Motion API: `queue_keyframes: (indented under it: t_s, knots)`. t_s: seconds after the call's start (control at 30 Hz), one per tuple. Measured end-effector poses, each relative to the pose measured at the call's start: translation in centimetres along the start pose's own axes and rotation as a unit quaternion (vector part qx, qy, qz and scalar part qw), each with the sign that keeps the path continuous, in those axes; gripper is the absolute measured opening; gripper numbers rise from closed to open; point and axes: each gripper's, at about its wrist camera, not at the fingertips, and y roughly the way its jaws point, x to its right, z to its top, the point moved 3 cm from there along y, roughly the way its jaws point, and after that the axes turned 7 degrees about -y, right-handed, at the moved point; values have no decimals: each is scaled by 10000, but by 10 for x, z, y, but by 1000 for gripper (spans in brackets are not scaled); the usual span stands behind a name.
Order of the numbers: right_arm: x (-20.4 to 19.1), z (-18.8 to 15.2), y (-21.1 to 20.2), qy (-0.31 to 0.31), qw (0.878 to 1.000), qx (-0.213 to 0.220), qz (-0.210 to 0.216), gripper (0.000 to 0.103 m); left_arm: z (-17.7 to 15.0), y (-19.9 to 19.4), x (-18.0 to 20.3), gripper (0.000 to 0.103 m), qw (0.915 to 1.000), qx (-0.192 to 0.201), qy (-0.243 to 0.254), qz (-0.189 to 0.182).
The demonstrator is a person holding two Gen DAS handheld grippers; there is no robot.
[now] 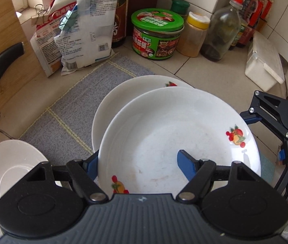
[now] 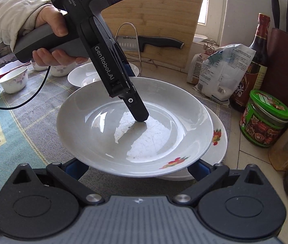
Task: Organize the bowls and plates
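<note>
My left tongs clamp the rim of a white plate, one finger inside the dish, carried just above a second plate on the grey mat. My right tongs stand spread wide either side of the carried plate's near rim; I cannot tell whether the pads touch it. A third plate lies at the mat's near-left edge. Crowding the tabletop's back edge are clipped bags, a green-lidded jar, bottles and a white box; bowls sit towards the sink.
</note>
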Motion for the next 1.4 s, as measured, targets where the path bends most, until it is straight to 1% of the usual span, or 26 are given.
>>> queue_keyframes:
  t_s: [0.3,0.6,0.83,1.1,1.4]
  knots:
    - [9,-9,2,215,9996,-66,-159,103,16,17,9,77,9998,-67,167,-98]
    - [18,-11,4,461,9987,-71,-221,103,24,32,7,78,9996,-86,133,-230]
    - [23,-11,7,643,9975,-178,-236,103,28,39,4,78,9993,-132,113,-319]
    - [22,-8,10,605,9972,-357,-273,103,30,42,-1,78,9989,-207,74,-422]
    - [21,-6,10,618,9965,-488,-264,103,31,43,0,77,9985,-243,219,-450]
